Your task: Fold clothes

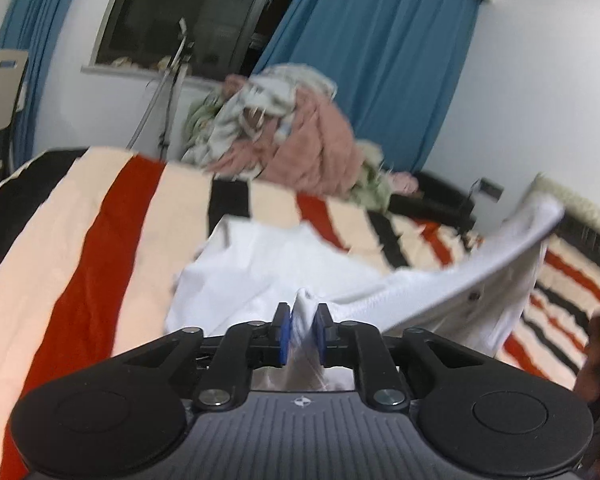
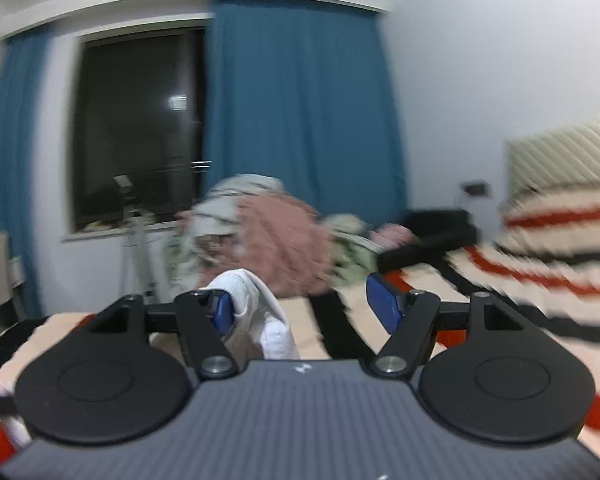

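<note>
**White garment half-lifted off the bed: one firm grip, one doubtful**

We are working over a bed (image 1: 100, 208) covered in broad cream, red and black stripes. The white garment (image 1: 260, 264) is lying partly on the near part of the bed, with one edge raised and stretching up toward the right side.

The left gripper (image 1: 302, 328) is pinching a small bunched fold of the garment between its blue pads (image 1: 285, 334); the jaws are standing narrow, clamped on cloth. The right gripper (image 2: 306, 308) is standing wide apart: a thick ribbed hem is draping over its left pad (image 2: 222, 312) while the other pad is sitting clear of it, so we are judging this side as not clamped.

Risks, in our judgement:
- the hem is only hooked, so any lift or tug could slide it off;
- the left pinch is catching little cloth, and tension could pull it free;
- uneven pull would be skewing the fold line.

The garment is looking like soft, matte knit, limp and creasing easily. A heap of laundry (image 1: 292, 136), pink fleecy and pale printed, is sitting at the far edge.
</note>
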A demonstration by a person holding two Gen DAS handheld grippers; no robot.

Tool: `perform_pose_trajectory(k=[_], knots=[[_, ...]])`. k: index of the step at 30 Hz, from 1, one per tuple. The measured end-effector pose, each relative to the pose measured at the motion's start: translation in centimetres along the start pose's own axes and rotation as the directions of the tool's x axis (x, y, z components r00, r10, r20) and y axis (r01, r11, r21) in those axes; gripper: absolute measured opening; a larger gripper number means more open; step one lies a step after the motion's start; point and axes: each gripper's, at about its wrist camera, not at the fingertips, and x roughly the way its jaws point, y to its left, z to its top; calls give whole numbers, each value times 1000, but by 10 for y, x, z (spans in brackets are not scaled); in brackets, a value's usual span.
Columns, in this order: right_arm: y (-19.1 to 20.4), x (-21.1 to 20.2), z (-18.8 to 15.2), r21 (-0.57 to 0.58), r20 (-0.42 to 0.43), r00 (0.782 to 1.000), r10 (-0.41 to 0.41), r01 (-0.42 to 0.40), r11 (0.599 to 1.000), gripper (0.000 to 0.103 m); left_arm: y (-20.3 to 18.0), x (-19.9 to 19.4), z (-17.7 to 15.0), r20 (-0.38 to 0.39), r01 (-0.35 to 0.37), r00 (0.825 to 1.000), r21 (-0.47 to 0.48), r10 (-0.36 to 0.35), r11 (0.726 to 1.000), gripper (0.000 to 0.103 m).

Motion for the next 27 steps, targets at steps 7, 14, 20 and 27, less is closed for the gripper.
perform_pose_trajectory(k=[7, 14, 20, 27], knots=[[23, 14, 12, -87, -29, 980, 198, -200, 976, 68, -3, -10, -19, -54, -33, 998, 44, 35, 998, 65], [6, 10, 8, -45, -59, 962, 267, -270, 962, 68, -59, -7, -40, 29, -18, 1000, 254, 11, 967, 83], [-7, 9, 9, 3, -67, 955, 290, -290, 957, 68, -99, 26, -57, 77, -33, 997, 309, 10, 951, 83], [-17, 9, 2, 13, -72, 968, 242, -242, 970, 68, -85, 36, -57, 151, -182, 975, 123, 163, 976, 83]])
